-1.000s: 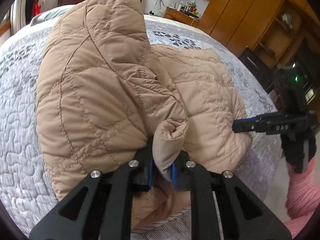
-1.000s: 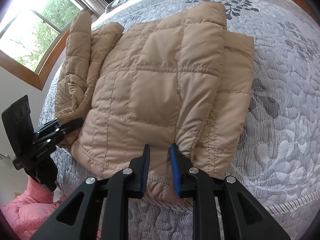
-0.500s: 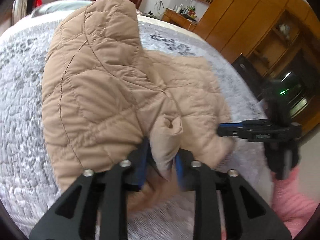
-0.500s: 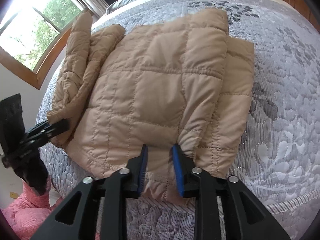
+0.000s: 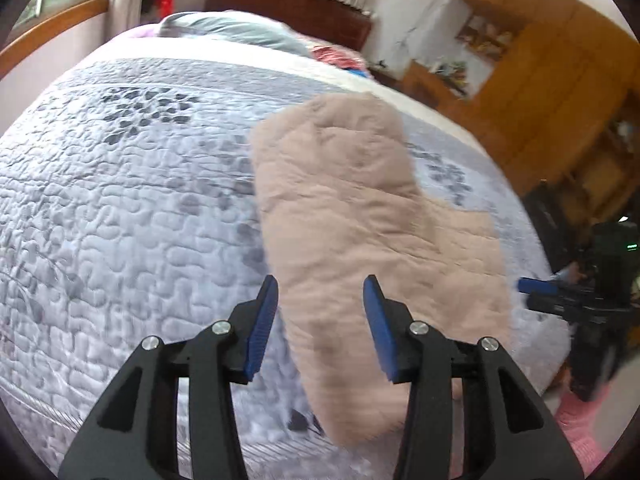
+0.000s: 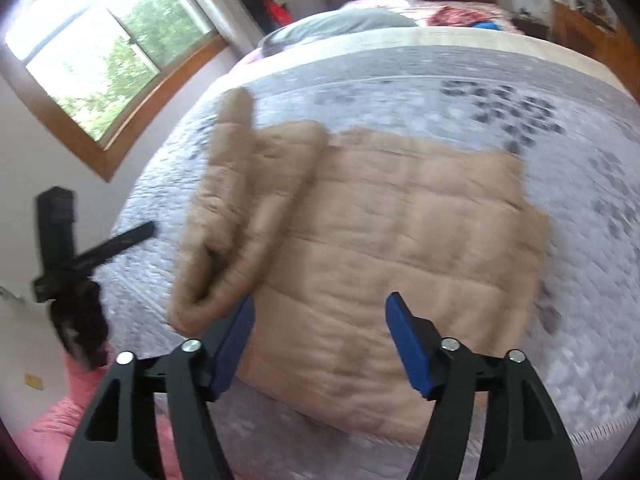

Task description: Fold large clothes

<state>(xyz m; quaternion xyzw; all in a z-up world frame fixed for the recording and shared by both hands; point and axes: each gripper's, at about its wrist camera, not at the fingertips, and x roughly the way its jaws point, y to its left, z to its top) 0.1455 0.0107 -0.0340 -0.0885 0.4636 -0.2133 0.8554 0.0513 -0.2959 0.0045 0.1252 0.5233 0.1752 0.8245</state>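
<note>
The tan quilted jacket (image 6: 400, 248) lies flat on the bed's grey quilt (image 6: 580, 184), filling the middle of the right wrist frame, with a sleeve (image 6: 240, 208) bunched along its left edge. The left gripper (image 5: 320, 320) has its jaws spread wide and released, empty above the jacket (image 5: 360, 240) at lower centre of its frame. The right gripper (image 6: 320, 344) is likewise wide apart and holds nothing, over the jacket's near hem; both views are motion-blurred.
</note>
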